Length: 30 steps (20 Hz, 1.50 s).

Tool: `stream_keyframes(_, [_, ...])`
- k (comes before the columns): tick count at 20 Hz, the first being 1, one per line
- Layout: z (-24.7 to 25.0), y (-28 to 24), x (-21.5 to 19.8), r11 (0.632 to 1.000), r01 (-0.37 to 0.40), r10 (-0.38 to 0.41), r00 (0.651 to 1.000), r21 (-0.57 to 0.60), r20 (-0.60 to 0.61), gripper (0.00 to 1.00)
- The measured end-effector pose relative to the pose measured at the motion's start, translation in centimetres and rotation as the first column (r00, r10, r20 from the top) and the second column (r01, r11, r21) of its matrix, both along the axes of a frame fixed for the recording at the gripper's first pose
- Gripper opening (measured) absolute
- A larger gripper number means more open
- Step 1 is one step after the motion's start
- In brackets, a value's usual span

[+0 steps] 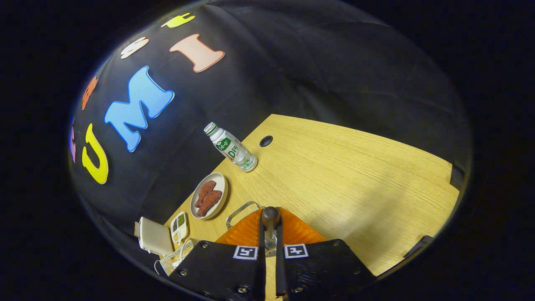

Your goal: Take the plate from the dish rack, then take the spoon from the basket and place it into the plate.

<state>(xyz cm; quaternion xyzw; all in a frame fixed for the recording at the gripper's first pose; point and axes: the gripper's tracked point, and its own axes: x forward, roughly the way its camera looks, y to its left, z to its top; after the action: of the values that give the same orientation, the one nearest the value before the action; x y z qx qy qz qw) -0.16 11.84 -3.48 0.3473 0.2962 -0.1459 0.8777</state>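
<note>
My gripper is shut on the spoon. The spoon's dark rounded handle end sticks out just ahead of the fingers, and a bit of its metal shaft shows between them. Right behind the spoon and partly under the fingers lies the orange ridged plate on the wooden table. Whether the spoon touches the plate cannot be told. The white wire basket sits to the left of the fingers, mostly hidden by them.
A metal wire loop lies at the orange plate's left edge. Along the wall stand a white dish of brown food, a small divided dish, a white box and a green-labelled bottle. A cable hole is in the tabletop.
</note>
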Motion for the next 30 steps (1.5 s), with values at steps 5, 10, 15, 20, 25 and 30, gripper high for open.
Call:
stream_keyframes(5, [2.2, -0.3, 0.2, 0.999, -0.03, 0.031, 0.999, -0.034, 0.029, 0.09])
stream_keyframes(10, [7.3, -0.3, 0.1, 0.982, -0.099, 0.116, 0.989, -0.164, 0.095, 0.09])
stream_keyframes(15, [13.7, 3.4, -1.2, 0.943, -0.197, 0.252, 0.949, -0.269, 0.187, 0.09])
stream_keyframes(20, [16.9, 10.6, -4.1, 0.896, -0.344, 0.413, 0.877, -0.281, 0.244, 0.09])
stream_keyframes(25, [18.4, 18.5, -8.6, 0.798, -0.501, 0.588, 0.768, -0.335, 0.252, 0.09])
stream_keyframes(30, [16.1, 26.0, -13.6, 0.673, -0.642, 0.732, 0.649, -0.366, 0.207, 0.09])
